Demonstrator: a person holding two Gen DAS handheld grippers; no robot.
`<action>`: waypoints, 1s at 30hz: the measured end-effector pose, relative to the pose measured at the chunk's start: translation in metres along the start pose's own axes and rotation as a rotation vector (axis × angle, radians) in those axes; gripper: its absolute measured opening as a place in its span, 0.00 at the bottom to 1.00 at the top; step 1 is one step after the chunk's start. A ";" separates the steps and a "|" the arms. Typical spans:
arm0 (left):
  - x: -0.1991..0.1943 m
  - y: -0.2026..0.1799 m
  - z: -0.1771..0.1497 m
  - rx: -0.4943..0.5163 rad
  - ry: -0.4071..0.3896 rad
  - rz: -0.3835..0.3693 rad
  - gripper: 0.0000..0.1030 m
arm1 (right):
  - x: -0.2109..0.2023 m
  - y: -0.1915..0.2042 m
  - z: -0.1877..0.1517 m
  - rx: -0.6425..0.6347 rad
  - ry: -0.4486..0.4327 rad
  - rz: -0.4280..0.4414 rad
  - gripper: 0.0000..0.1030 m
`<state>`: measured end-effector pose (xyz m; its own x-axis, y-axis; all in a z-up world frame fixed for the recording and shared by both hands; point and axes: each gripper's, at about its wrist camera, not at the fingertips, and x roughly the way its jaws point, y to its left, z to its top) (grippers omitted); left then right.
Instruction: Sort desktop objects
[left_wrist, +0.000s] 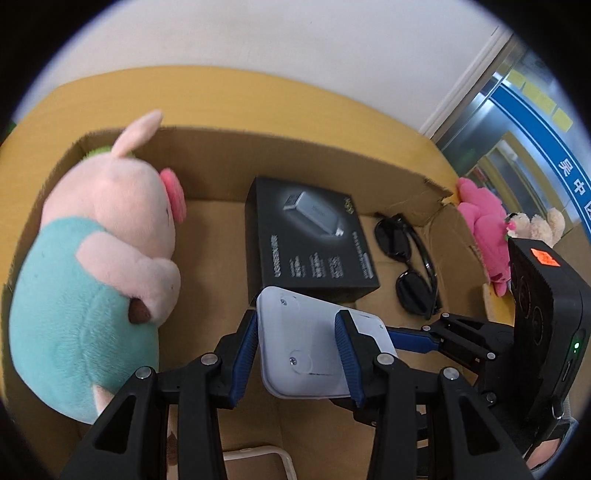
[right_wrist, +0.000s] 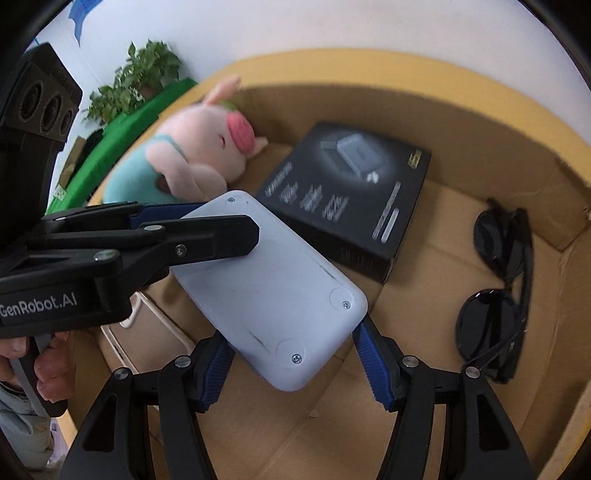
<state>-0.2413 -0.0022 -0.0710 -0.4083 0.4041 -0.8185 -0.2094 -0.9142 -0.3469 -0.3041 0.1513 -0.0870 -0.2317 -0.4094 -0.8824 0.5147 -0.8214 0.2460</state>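
Left wrist view shows my left gripper (left_wrist: 297, 356) clamped on the long sides of a pale blue-grey device (left_wrist: 314, 347), held above the floor of an open cardboard box (left_wrist: 295, 155). Inside the box, a plush pig (left_wrist: 99, 258) in a teal shirt fills the left of the frame, a black product box (left_wrist: 314, 240) lies at center, and black sunglasses (left_wrist: 410, 266) sit just right of it. At lower center, a white-rimmed object (left_wrist: 258, 461) peeks from under the gripper.

Right wrist view shows my right gripper (right_wrist: 295, 365) with jaws spread wide around the near corner of the device (right_wrist: 273, 295); I cannot tell whether its pads touch. Outside the box, pink (left_wrist: 484, 221) and cream (left_wrist: 535, 225) plush toys sit at right.
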 end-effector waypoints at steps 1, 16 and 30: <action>0.002 0.002 -0.001 -0.007 0.008 0.000 0.40 | 0.003 -0.001 -0.001 -0.002 0.010 0.001 0.60; 0.006 0.009 -0.014 -0.016 0.076 0.050 0.40 | 0.006 0.003 -0.019 -0.010 0.057 -0.114 0.71; -0.145 -0.041 -0.068 0.190 -0.330 0.157 0.66 | -0.136 0.060 -0.074 0.041 -0.305 -0.208 1.00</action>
<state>-0.1134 -0.0258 0.0312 -0.7048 0.2761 -0.6534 -0.2698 -0.9563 -0.1130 -0.1807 0.1874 0.0180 -0.5664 -0.3261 -0.7569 0.3982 -0.9124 0.0952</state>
